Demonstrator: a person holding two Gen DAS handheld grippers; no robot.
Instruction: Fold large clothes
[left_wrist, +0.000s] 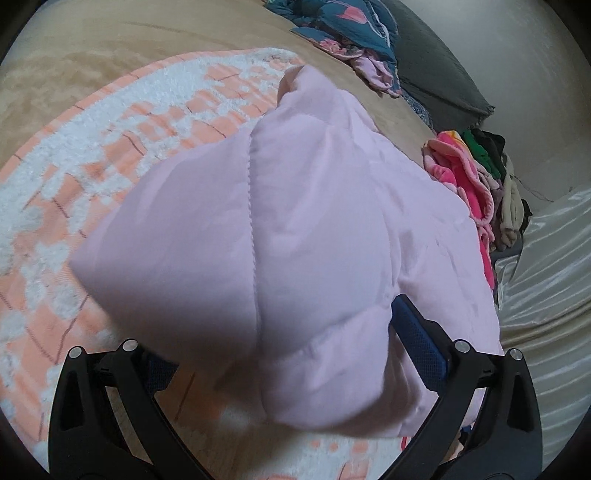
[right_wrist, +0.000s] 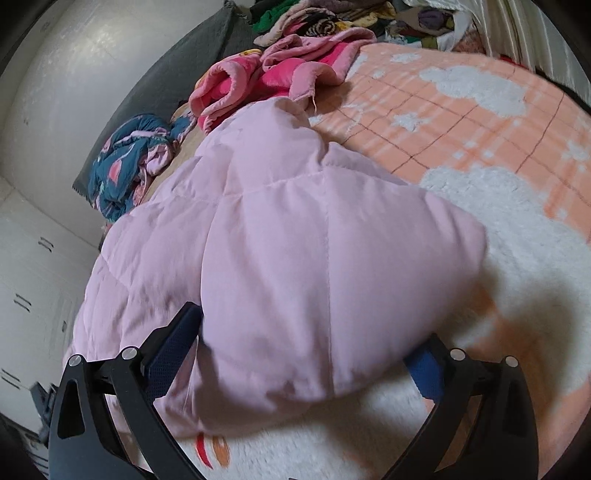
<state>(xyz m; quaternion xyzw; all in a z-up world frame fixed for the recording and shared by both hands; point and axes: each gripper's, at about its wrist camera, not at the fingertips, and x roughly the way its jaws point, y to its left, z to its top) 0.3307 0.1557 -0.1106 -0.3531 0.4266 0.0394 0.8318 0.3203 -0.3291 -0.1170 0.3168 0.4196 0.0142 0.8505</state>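
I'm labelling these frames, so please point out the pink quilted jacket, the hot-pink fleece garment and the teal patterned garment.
pink quilted jacket (left_wrist: 314, 236), left wrist view, middle panel.
hot-pink fleece garment (right_wrist: 273, 74), right wrist view, bright centre.
teal patterned garment (right_wrist: 125, 162), right wrist view, crumpled middle.

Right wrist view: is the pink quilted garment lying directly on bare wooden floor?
No. The pink quilted garment rests on an orange-and-white fluffy blanket that spreads under and beyond it.

Pale pink quilted puffer garment (left_wrist: 295, 221), bunched and puffy, stitched seams, lying on peach-and-white blanket (right_wrist: 480, 122)
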